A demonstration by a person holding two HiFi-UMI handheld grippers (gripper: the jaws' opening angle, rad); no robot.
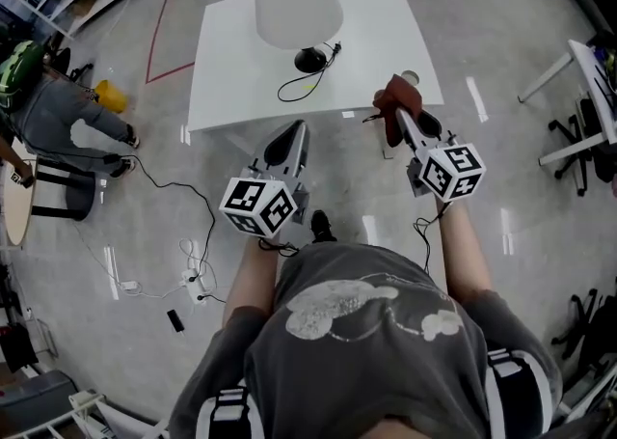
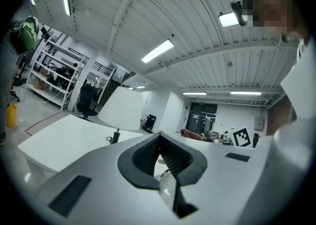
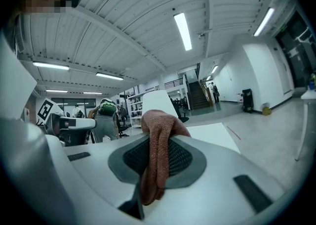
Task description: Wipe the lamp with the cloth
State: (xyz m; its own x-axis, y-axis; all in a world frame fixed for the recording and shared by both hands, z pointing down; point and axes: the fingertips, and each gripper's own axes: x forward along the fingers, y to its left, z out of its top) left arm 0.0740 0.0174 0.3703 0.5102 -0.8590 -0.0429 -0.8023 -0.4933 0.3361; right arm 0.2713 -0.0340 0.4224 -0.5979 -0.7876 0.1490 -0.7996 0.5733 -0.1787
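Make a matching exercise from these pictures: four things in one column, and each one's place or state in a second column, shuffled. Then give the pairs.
Things
1. lamp
2. cloth
3. left gripper
4. black cord

Places or states
A. lying looped on the table
B. jaws together, nothing between them
C. standing upright on the table
D. clamped in the right gripper

Pairs: 1-C, 2-D, 3-B, 4-A

Floor [image 1: 521,61]: grey, glossy, marked with red tape lines [image 1: 160,37]; loose cables [image 1: 193,268] lie on it. White table [image 1: 231,51] at centre, office chair [image 1: 578,152] at right. Shelving [image 2: 52,73] stands along the far wall. Ribbed ceiling [image 2: 123,11] carries strip lights [image 2: 157,51].
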